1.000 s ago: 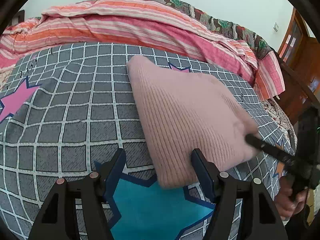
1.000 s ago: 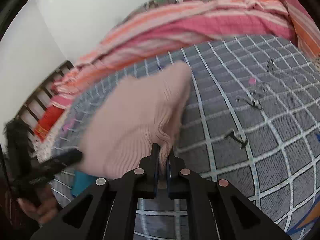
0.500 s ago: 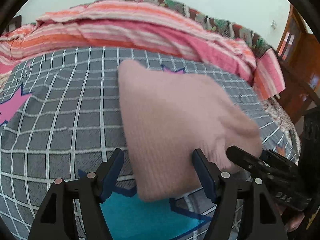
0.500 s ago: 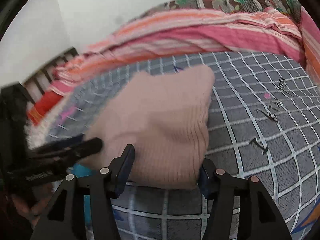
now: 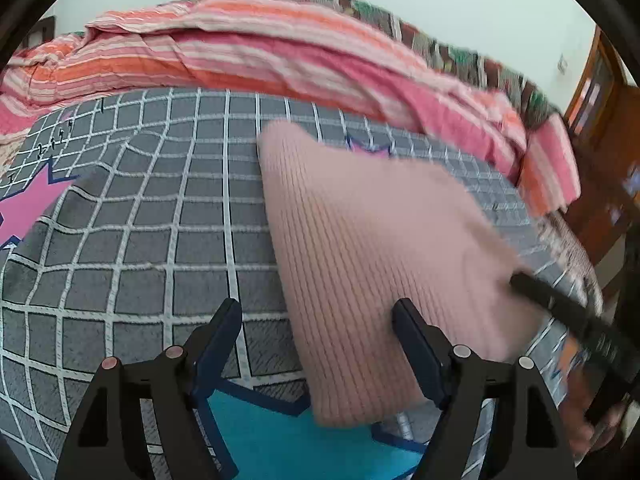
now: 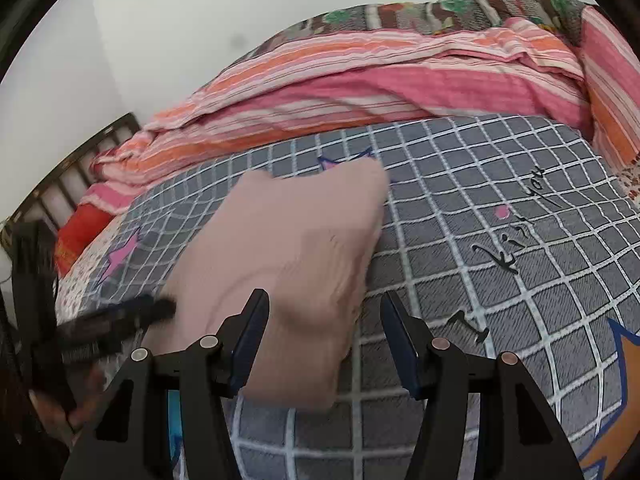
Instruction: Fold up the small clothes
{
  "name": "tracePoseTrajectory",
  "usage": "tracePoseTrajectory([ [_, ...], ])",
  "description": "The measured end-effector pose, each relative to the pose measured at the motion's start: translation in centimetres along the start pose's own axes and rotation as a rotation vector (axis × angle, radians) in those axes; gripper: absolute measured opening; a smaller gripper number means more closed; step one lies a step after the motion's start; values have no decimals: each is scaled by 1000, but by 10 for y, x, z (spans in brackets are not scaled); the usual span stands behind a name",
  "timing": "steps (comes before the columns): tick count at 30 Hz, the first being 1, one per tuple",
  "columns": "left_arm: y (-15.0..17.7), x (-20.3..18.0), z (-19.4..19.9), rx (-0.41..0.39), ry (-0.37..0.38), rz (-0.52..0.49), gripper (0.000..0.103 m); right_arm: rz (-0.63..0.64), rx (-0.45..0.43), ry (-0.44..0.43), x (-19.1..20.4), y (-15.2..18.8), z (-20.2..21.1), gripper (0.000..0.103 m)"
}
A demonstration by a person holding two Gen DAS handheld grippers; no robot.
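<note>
Pink ribbed knit garment point(image 5: 372, 248), folded into a rough rectangle, lies flat on the bed's grey checked bedspread point(image 5: 160, 216). In the left wrist view its near corner overlaps the teal star print point(image 5: 280, 436); its far corner reaches toward a small pink star print. A striped pink-and-orange quilt point(image 5: 240, 52) is bunched along the far side of the bed, apart from the garment.

Left hand-held gripper point(image 5: 318, 348): jaws wide and just been opening further. The garment's near edge lies between them, with the right finger over the knit and the left finger over bare bedspread. The pads do not press on the fabric.

Right hand-held gripper point(image 6: 324, 344): jaws apart at a middling width, just released from closed. The garment's near corner sits between the fingers, lying loose, not pinched. Right finger is over bare bedspread, left finger at the garment's edge.

Each gripper shows in the other's view: the right one enters the left wrist view from the right, its tip at the garment's right corner; the left one enters the right wrist view from the left, tip at the garment's left edge. Both are motion-blurred. Contact cannot be told.

Black script lettering point(image 6: 508, 240) is printed on the bedspread to the right of the garment.
</note>
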State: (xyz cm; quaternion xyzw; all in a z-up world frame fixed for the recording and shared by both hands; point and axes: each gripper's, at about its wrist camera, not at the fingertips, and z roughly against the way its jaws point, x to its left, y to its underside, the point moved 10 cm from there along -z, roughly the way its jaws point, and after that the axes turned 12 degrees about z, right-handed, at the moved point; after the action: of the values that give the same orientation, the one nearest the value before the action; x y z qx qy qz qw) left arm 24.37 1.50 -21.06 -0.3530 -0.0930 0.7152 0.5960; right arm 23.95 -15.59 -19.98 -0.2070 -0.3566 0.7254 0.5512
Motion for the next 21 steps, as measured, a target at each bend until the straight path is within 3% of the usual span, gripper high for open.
tracePoseTrajectory([
  [4, -7, -3, 4, -3, 12, -25, 78, 57, 68, 21, -5, 11, -25, 57],
  [8, -32, -1, 2, -38, -13, -6, 78, 28, 17, 13, -13, -16, -22, 57],
  [11, -44, 1, -13, -17, -23, 35, 77, 10, 11, 33, -18, -31, -31, 57],
  [17, -33, 6, -34, -19, 6, 28, 78, 73, 54, 70, -27, -13, -73, 54],
  [21, -45, 7, -34, -14, 35, 55, 78, 73, 65, 62, -27, -27, -67, 55],
])
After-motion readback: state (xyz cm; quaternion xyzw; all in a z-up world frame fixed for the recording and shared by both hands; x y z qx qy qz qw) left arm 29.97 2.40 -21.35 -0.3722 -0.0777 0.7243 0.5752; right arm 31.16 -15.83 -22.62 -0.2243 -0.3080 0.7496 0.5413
